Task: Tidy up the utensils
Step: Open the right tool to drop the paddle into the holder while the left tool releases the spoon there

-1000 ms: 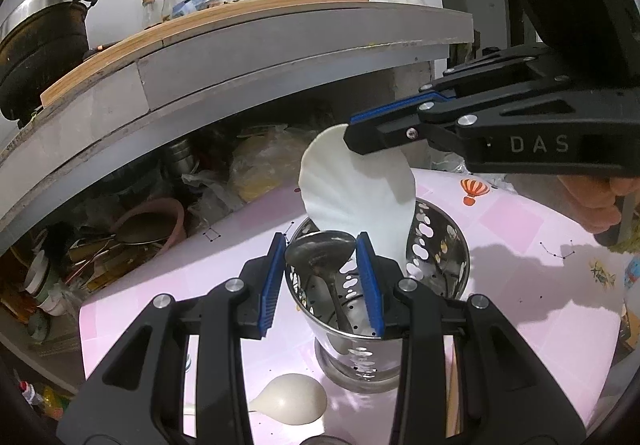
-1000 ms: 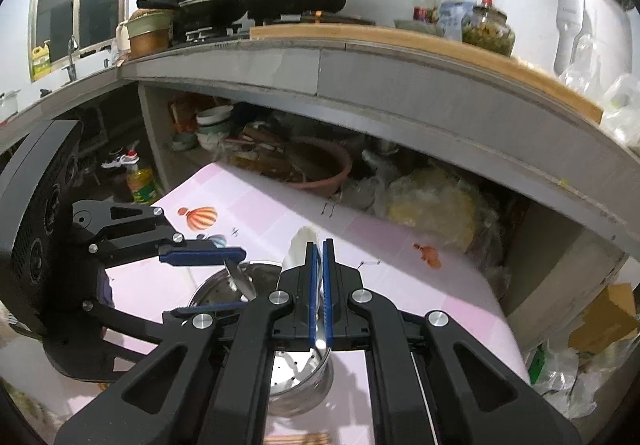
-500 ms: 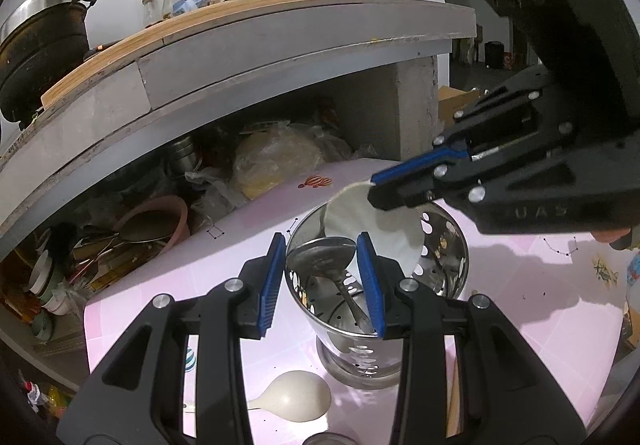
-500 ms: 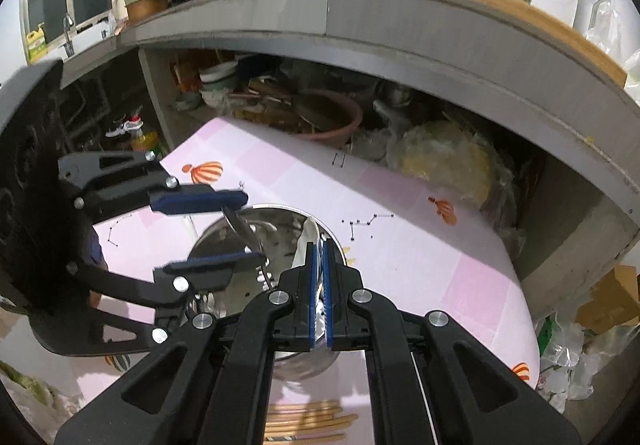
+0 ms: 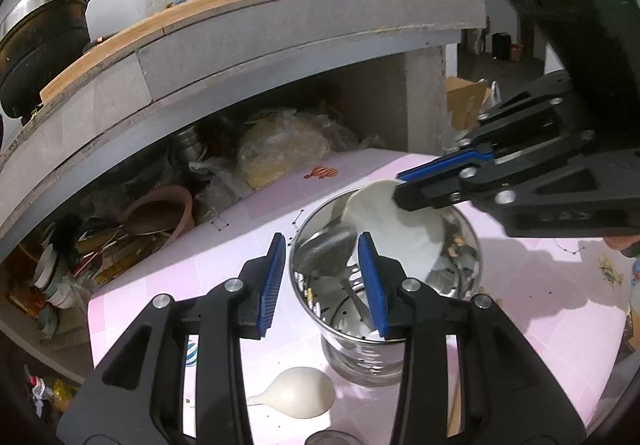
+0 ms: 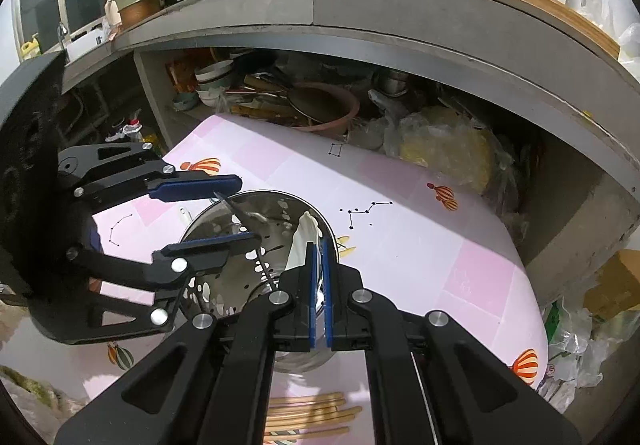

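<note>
A perforated steel utensil holder (image 5: 362,349) (image 6: 224,301) stands on the pink tablecloth. My left gripper (image 5: 322,245) (image 6: 246,209) sits over its rim, shut on the bowl of a metal spoon (image 5: 326,255) whose handle runs down inside the holder. My right gripper (image 6: 319,245) (image 5: 404,185) is shut on a flat white paddle (image 5: 384,221) (image 6: 304,237). The paddle leans into the holder's mouth, beside the metal spoon. The lower ends of both utensils are hidden inside the holder.
A white spoon (image 5: 296,393) lies on the cloth in front of the holder. Several wooden chopsticks (image 6: 312,413) lie near the table's front edge. Behind the table, a low shelf is crammed with bowls, a pink basin (image 6: 328,113) and plastic bags.
My right gripper has come down with the white paddle, which stood above the holder and now reaches into its mouth. The left gripper and the metal spoon have stayed put.
</note>
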`<action>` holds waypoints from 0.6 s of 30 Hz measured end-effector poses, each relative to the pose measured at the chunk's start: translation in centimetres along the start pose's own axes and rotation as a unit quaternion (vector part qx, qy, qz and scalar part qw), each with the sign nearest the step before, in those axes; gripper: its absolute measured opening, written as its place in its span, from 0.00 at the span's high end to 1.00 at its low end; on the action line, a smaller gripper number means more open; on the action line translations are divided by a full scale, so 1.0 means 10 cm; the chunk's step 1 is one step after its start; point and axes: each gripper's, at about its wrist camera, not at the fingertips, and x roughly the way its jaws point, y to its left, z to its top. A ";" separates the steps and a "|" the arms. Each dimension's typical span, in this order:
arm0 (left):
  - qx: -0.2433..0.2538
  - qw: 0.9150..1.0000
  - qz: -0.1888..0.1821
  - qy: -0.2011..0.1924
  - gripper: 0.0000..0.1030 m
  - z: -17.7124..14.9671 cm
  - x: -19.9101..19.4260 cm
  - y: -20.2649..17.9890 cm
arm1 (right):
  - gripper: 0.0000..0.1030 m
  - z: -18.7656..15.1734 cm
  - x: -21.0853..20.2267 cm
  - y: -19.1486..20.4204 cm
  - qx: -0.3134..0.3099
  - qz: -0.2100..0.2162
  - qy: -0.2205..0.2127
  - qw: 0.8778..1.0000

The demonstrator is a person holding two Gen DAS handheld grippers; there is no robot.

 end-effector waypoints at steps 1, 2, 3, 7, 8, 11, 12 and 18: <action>-0.002 1.000 0.002 0.002 0.65 0.00 0.01 0.01 | 0.96 -0.01 -0.01 -0.01 0.002 0.002 -0.002 1.000; -0.005 1.000 0.003 0.006 0.65 0.01 0.03 0.02 | 0.96 -0.01 -0.02 -0.02 0.003 0.003 -0.005 1.000; -0.009 1.000 0.004 0.009 0.65 0.01 0.04 0.04 | 0.96 -0.02 -0.03 -0.03 0.005 0.006 -0.007 1.000; -0.015 1.000 0.008 0.014 0.65 0.02 0.06 0.08 | 0.96 -0.04 -0.06 -0.06 0.011 0.016 -0.012 1.000; -0.015 1.000 0.010 0.014 0.65 0.01 0.05 0.07 | 0.96 -0.05 -0.07 -0.07 0.012 0.019 -0.013 1.000; -0.017 1.000 0.012 0.012 0.65 0.02 0.02 0.09 | 0.96 -0.06 -0.12 -0.08 0.013 0.022 -0.022 0.999; -0.019 1.000 0.013 0.010 0.65 0.02 0.00 0.10 | 0.96 -0.06 -0.13 -0.08 0.015 0.023 -0.023 0.999; -0.037 0.999 0.015 -0.001 0.65 0.03 -0.15 0.18 | 0.82 -0.05 -0.24 -0.15 0.037 0.025 -0.034 0.998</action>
